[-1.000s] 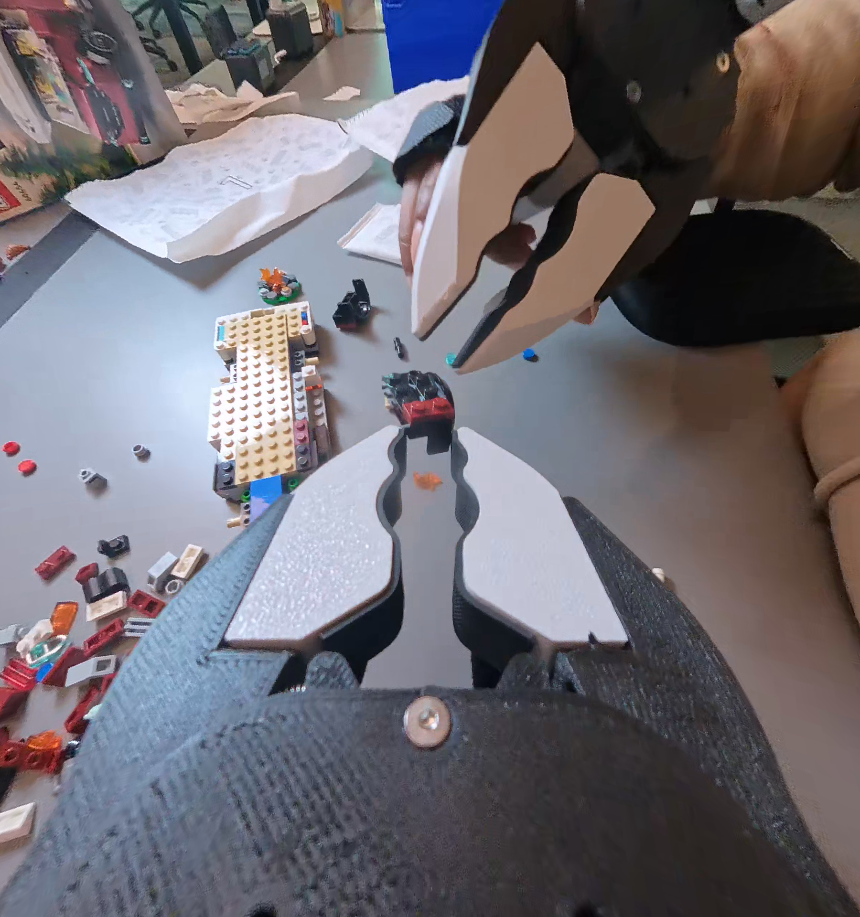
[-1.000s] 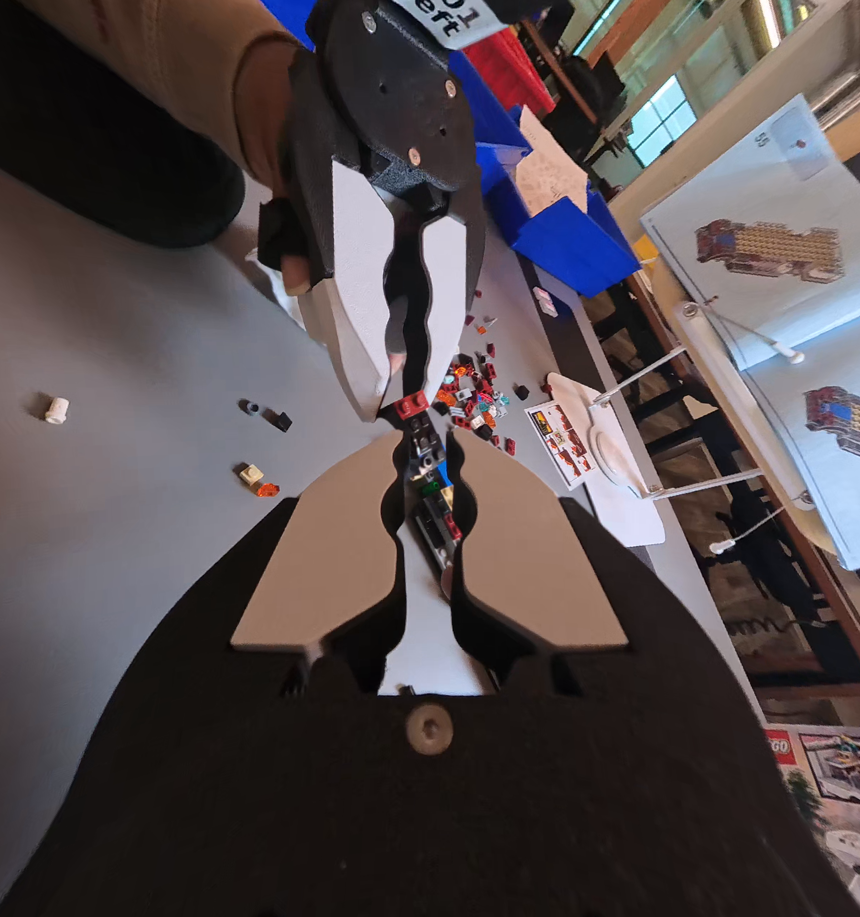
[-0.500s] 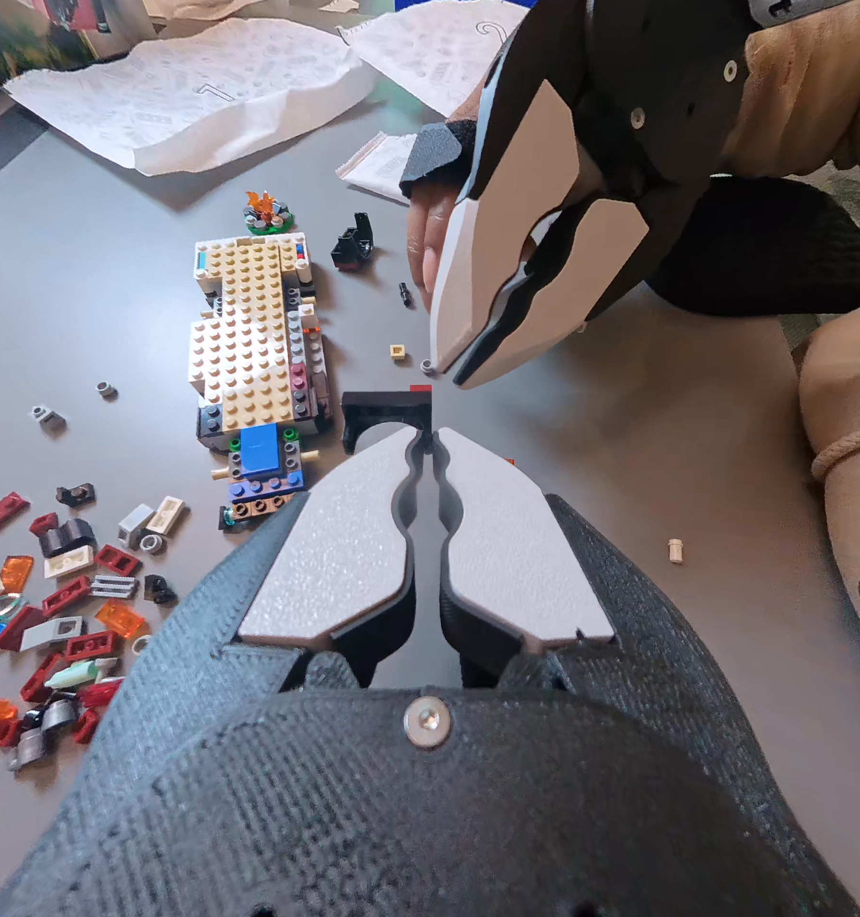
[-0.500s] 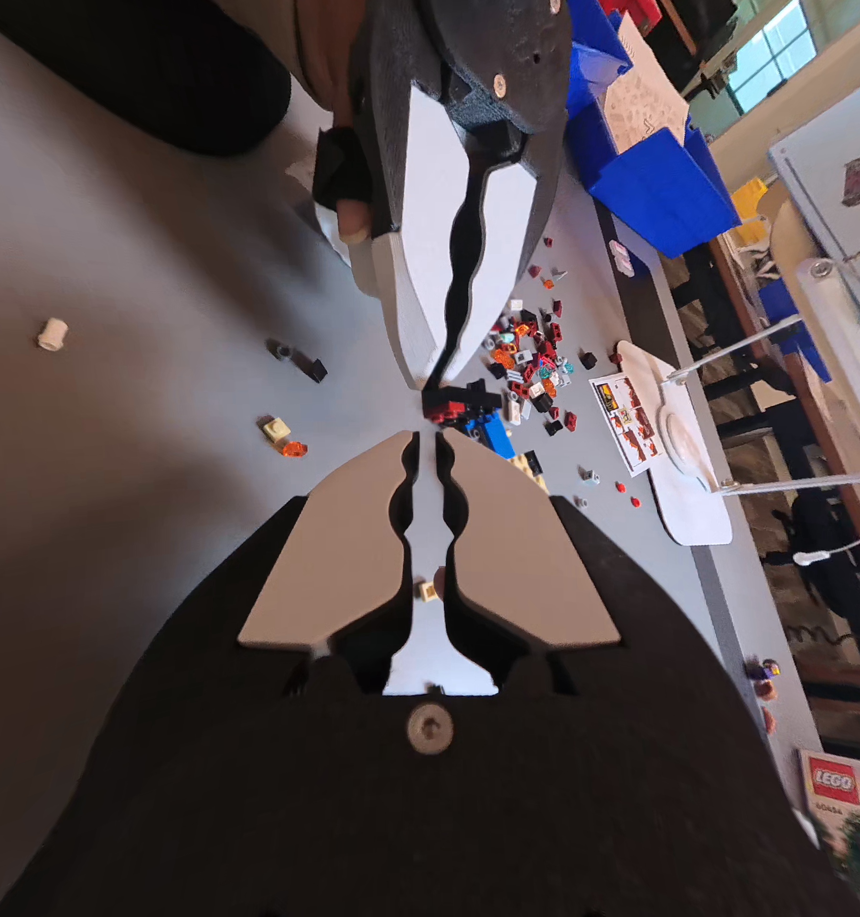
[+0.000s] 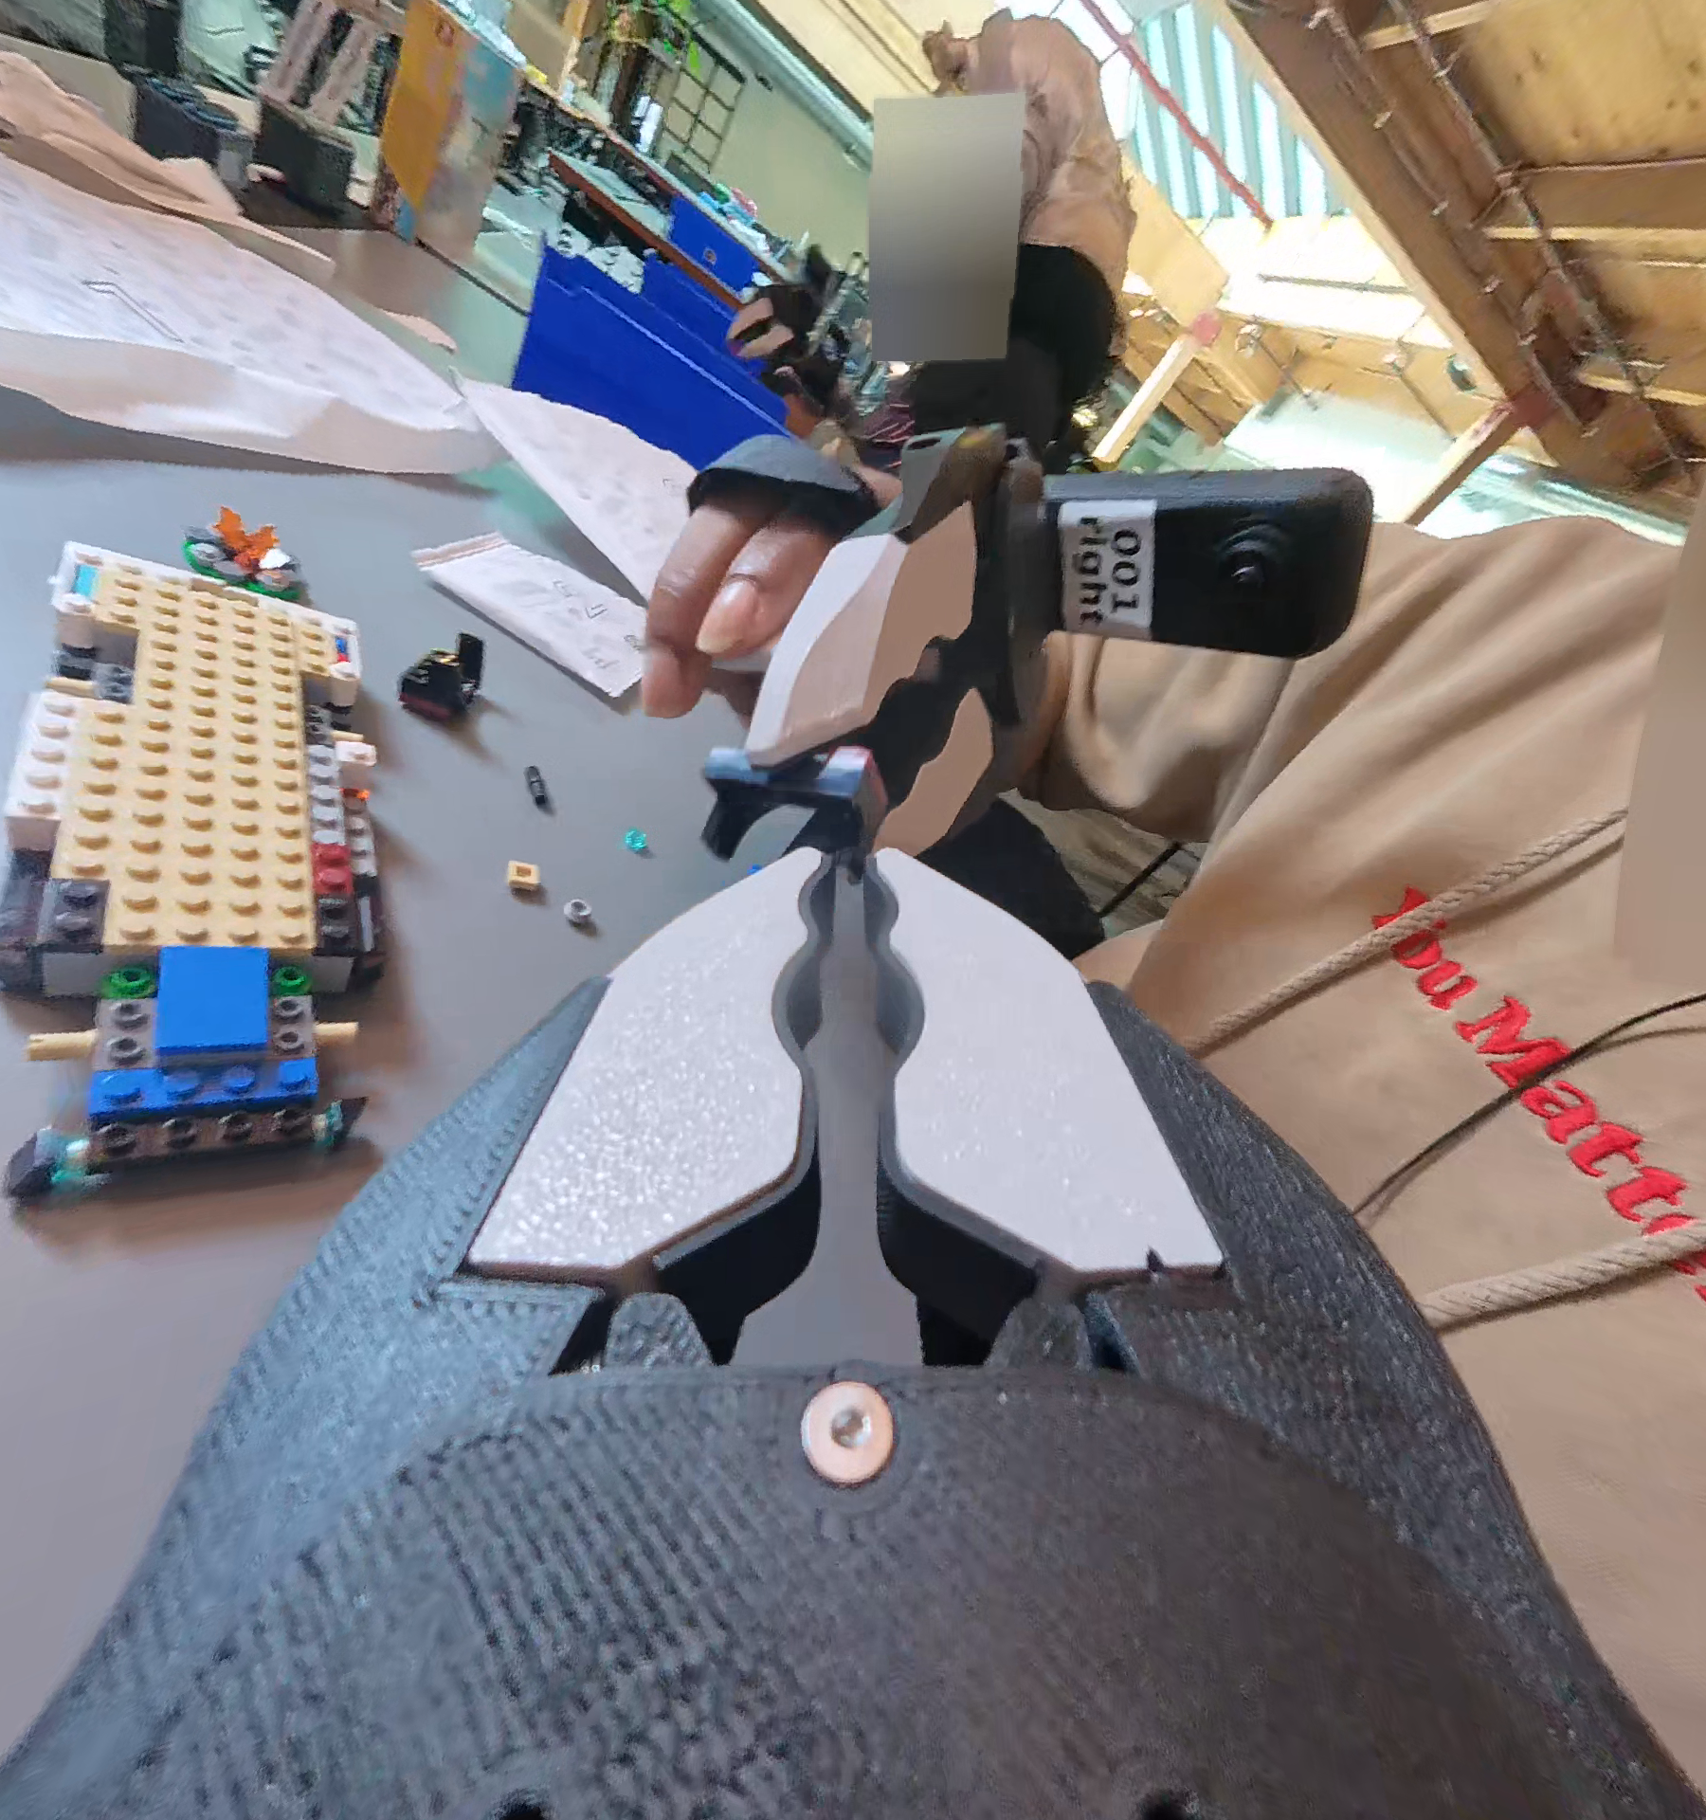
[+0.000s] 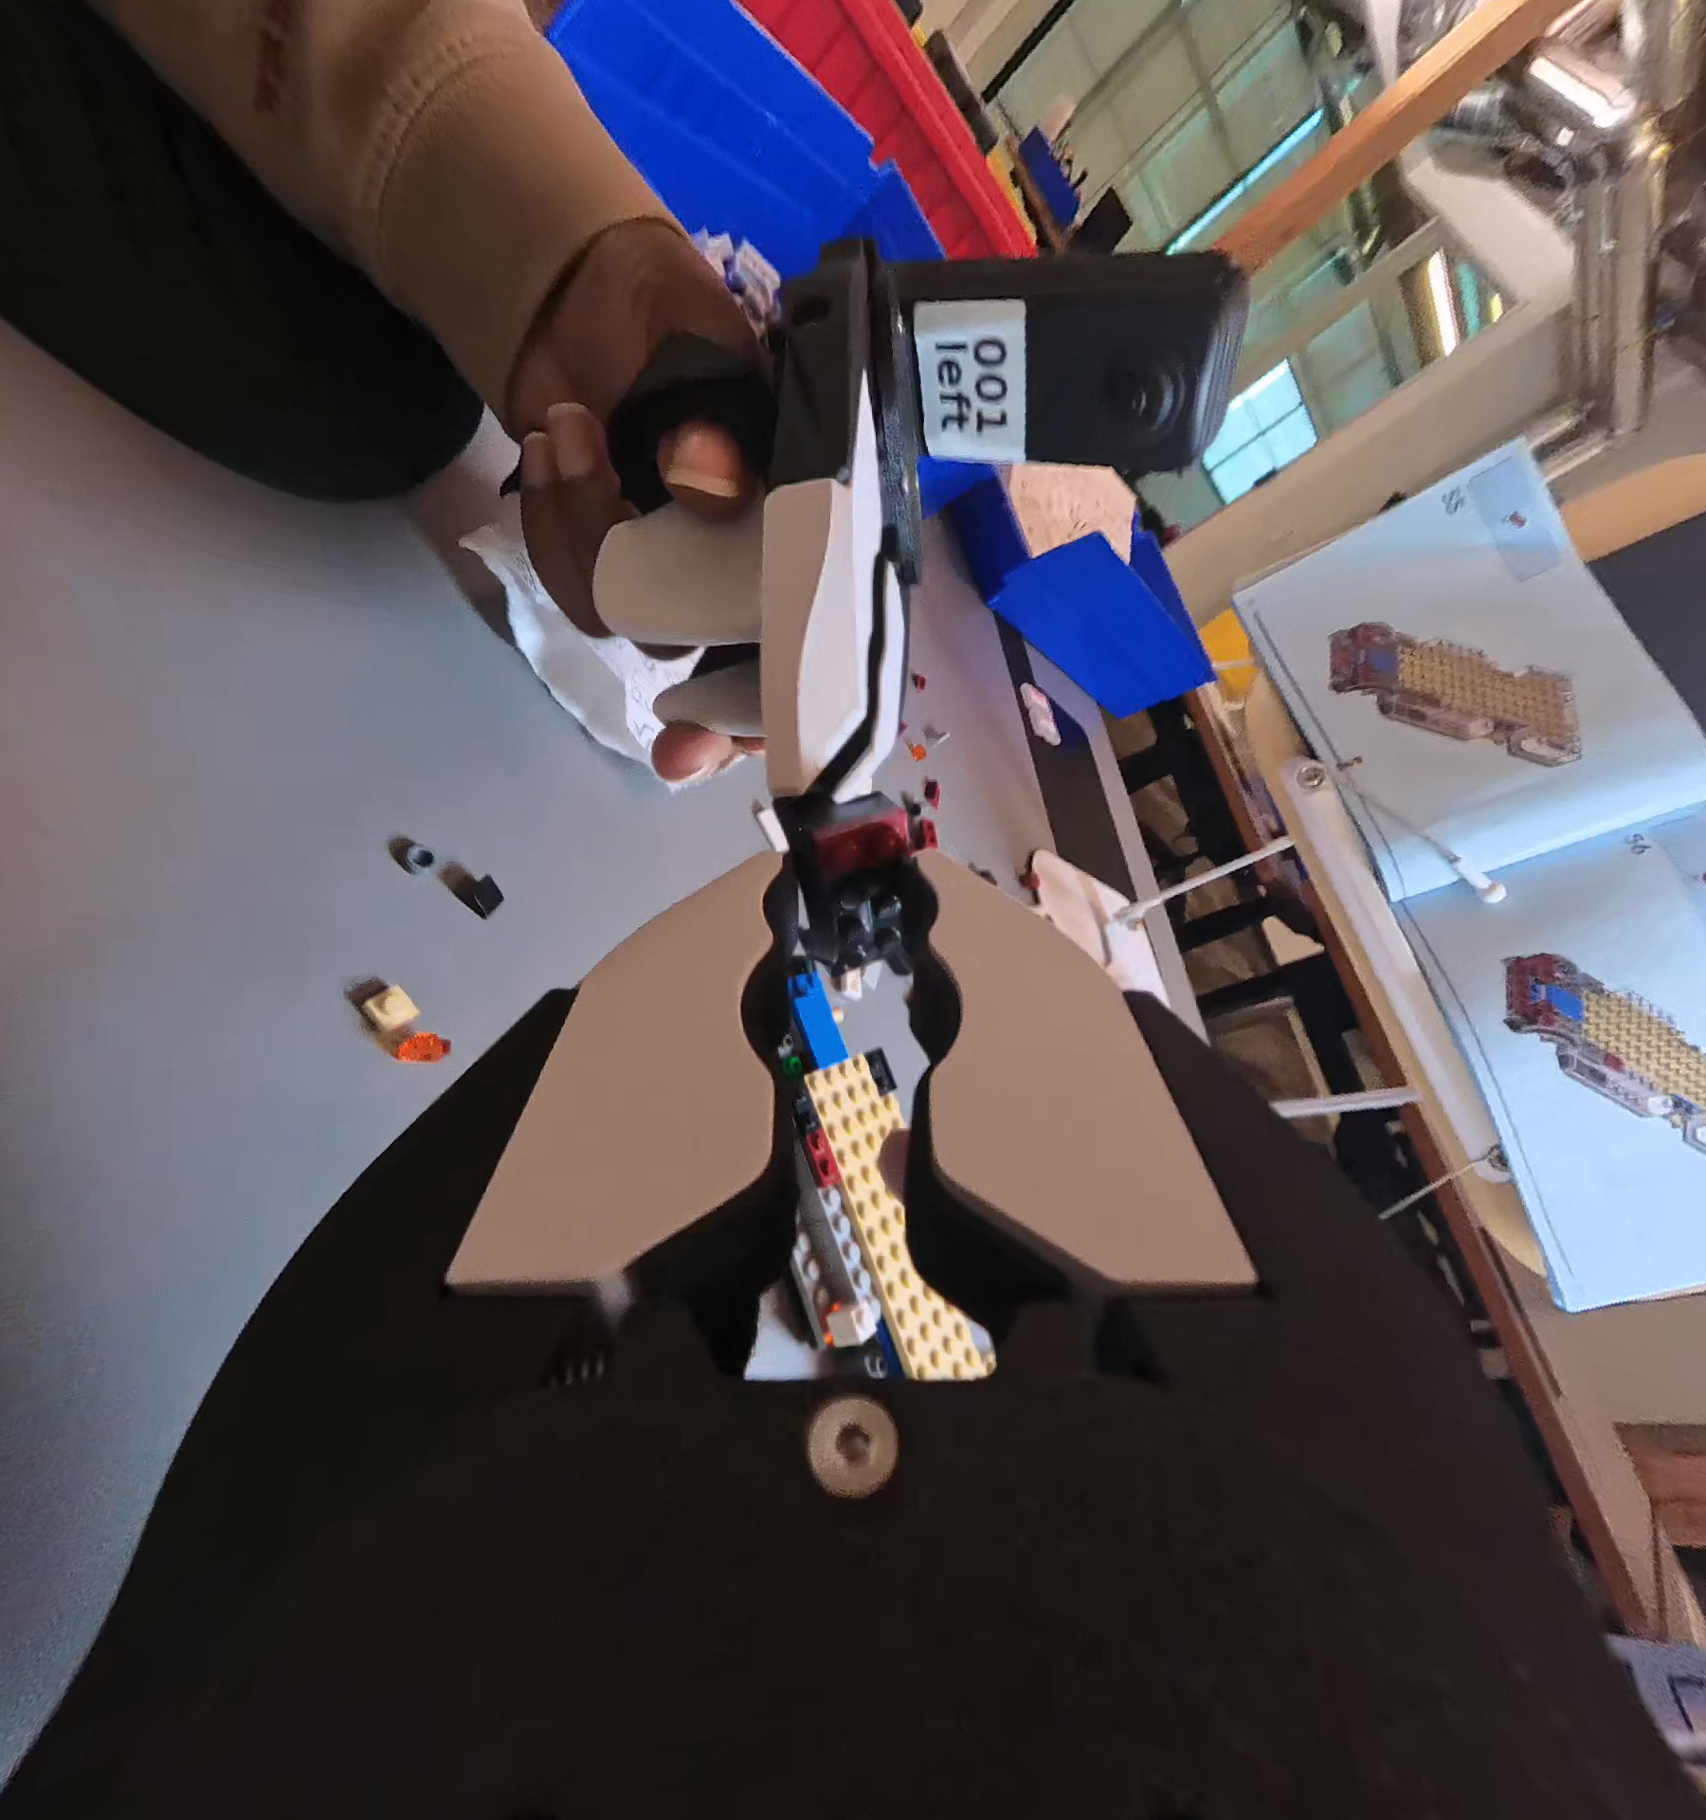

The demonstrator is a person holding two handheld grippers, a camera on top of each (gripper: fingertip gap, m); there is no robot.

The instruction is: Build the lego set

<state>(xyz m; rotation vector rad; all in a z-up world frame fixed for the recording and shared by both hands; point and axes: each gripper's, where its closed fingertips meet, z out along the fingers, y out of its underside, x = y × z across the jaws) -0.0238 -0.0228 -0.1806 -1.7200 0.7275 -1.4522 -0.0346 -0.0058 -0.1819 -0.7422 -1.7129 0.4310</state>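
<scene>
A small black and red brick assembly [image 5: 780, 788] hangs in the air above the grey table [image 5: 239, 1379]. My left gripper [image 5: 844, 862] is almost closed and pinches a thin black part at the assembly's edge. My right gripper [image 6: 857, 872] faces it, and the assembly [image 6: 859, 837] fills the space between its two pads. In the left wrist view the right gripper [image 5: 834, 803] has one finger on top of the assembly and one behind it. In the right wrist view the left gripper [image 6: 834, 788] comes down onto the assembly from above. A long tan-studded brick model [image 5: 189, 768] lies on the table, and it also shows below the right gripper [image 6: 869, 1162].
Loose bits lie near the model: a tan plate [image 5: 524, 875], a grey ring [image 5: 578, 911], a teal stud [image 5: 635, 839] and a black piece [image 5: 440, 680]. White paper sheets [image 5: 140, 325] and blue bins [image 6: 1076, 611] stand behind. An open instruction booklet [image 6: 1519, 837] is at the right. A person's tan hoodie [image 5: 1420, 1083] is close by. Left and right tips are no more than a few centimetres apart.
My left gripper shut on the black and red assembly on the table and lifted it. My right gripper, nearly shut and empty before, opened and now has the assembly between its pads.
</scene>
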